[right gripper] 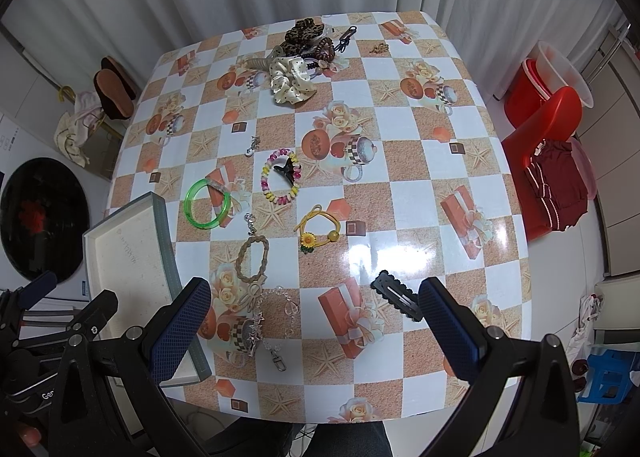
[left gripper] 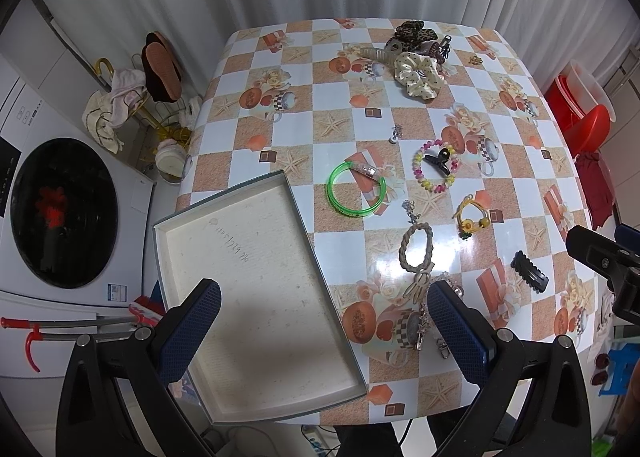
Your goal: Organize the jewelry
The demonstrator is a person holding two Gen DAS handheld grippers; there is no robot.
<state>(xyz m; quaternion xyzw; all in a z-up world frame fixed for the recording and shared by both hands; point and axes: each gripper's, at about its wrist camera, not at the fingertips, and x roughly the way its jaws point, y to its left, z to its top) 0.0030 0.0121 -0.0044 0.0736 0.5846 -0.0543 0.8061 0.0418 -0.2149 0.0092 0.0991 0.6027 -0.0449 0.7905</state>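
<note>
An empty shallow box (left gripper: 256, 297) lies at the table's near left corner, also in the right wrist view (right gripper: 132, 257). Loose jewelry lies on the checked tablecloth: a green bangle (left gripper: 356, 193) (right gripper: 207, 204), a coloured bead bracelet with a black claw clip (left gripper: 436, 167) (right gripper: 282, 177), a yellow flower hair tie (left gripper: 472, 217) (right gripper: 320, 233), a braided beige loop (left gripper: 416, 249) (right gripper: 252, 259), a chain with charms (right gripper: 272, 321), a black snap clip (left gripper: 529, 271) (right gripper: 398, 295). My left gripper (left gripper: 324, 331) is open above the box. My right gripper (right gripper: 314, 325) is open above the table's near edge.
A pile of scrunchies and hair clips (left gripper: 416, 57) (right gripper: 300, 61) sits at the far side of the table. A washing machine (left gripper: 60, 209) and a shoe rack (left gripper: 156, 93) stand at the left. Red tubs and a red chair (right gripper: 548, 113) stand at the right.
</note>
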